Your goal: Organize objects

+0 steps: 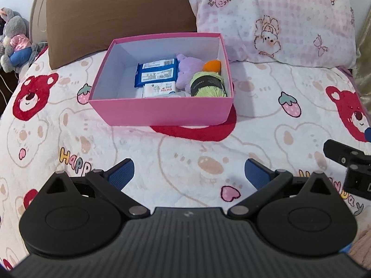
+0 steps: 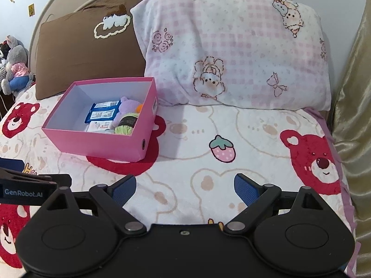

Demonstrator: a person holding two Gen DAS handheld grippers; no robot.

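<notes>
Pink box (image 1: 160, 112), the container for the task, is sitting on the bed's bear-print blanket (image 1: 208, 162), in front of the brown pillow (image 1: 116, 16) and just beside the pink checked pillow (image 1: 278, 18); its right half is holding two blue packets (image 1: 157, 72), a white packet (image 1: 158, 89), a purple plush toy (image 1: 189, 71), an orange item (image 1: 212, 66) and a green yarn ball (image 1: 208, 84), while its left half is lying bare. The left gripper (image 1: 189, 173) is hovering over the blanket, well short of the box, with its blue pads spread apart and pinching nothing; the right gripper (image 2: 184, 188) is likewise spread and carrying nothing, off to the right of the box. No loose object is showing on the blanket in either view, so the sorting appears to be nearly finished. Risks from here are arising mainly from the soft bedding: the box is resting on a yielding surface and may be tipping or sliding if a gripper is pressing its rim or nudging a wall. Reaching inside is also risking snagging the yarn or dragging the plush toy out. The two grippers are sitting close together, and a careless swing may be knocking one into the other.
</notes>
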